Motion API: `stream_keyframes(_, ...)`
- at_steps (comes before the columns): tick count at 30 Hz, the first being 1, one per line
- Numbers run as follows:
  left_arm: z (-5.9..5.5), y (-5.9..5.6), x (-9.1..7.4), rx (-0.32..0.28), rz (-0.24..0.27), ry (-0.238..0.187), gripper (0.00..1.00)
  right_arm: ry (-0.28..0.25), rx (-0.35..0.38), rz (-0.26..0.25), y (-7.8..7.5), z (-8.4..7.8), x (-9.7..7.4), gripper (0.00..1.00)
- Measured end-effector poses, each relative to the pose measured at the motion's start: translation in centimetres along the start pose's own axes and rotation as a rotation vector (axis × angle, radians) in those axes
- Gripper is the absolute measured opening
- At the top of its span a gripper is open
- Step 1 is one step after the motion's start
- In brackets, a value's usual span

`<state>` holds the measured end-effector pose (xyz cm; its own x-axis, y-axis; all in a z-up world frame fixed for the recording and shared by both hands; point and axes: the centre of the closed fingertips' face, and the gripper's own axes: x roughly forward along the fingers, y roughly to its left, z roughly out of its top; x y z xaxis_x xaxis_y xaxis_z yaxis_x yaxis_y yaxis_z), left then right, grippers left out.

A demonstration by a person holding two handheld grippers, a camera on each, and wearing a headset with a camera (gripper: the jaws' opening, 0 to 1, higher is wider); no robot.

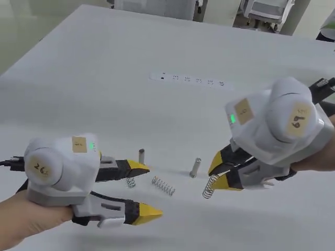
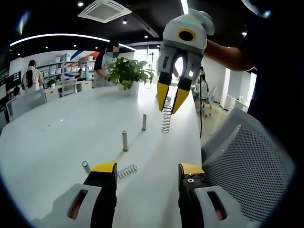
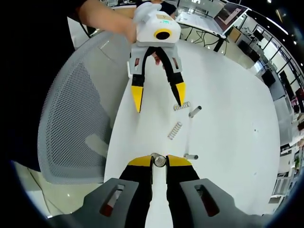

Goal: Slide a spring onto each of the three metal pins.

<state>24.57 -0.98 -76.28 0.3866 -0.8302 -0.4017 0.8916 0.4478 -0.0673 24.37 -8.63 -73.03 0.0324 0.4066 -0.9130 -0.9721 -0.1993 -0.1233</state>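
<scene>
The spring (image 1: 210, 187) is clamped at the jaw tips of my right gripper (image 1: 224, 175) and hangs just beside one standing pin (image 1: 196, 167). Two loose springs (image 1: 163, 185) lie on the table (image 1: 104, 94) near my left gripper (image 1: 150, 189), whose jaws stand apart.

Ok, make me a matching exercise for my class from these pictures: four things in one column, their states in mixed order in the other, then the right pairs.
Column A
1. left tool
2. right tool
3. loose spring between the two tools
4. metal pin nearest the right tool

Column B
a. standing upright, nothing on it
b. shut on a spring
c. open, holding nothing
d. lying flat on the table

Pairs: 1-c, 2-b, 3-d, 4-a
</scene>
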Motion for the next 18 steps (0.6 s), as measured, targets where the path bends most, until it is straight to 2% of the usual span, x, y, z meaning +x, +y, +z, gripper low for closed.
stream_keyframes(5, -0.2, 0.4, -0.7, -0.016, 0.013, -0.011, 0.54, 0.005, 0.005, -0.003, 0.0, -0.3, -0.1, 0.07)
stream_keyframes(9, -0.5, 1.4, -1.4, -0.027, 0.056, -0.005, 0.56, 0.004, 0.012, -0.005, 0.0, -0.7, -0.3, 0.07)
stream_keyframes(13, -0.1, 2.0, -2.1, -0.041, 0.078, -0.016, 0.63, 0.016, 0.021, -0.01, -0.2, -1.4, -0.4, 0.07)
stream_keyframes(15, -0.2, 2.1, -2.2, -0.036, 0.079, -0.006, 0.64, 0.022, 0.023, -0.014, -0.3, -1.6, -0.5, 0.07)
stream_keyframes(16, -0.6, 2.3, -2.4, -0.026, 0.085, 0.019, 0.64, 0.024, 0.023, -0.015, -0.3, -1.6, -0.5, 0.07)
stream_keyframes(18, -0.6, 2.4, -2.5, -0.014, 0.092, 0.024, 0.66, 0.023, 0.02, -0.018, -0.3, -1.6, -0.5, 0.07)
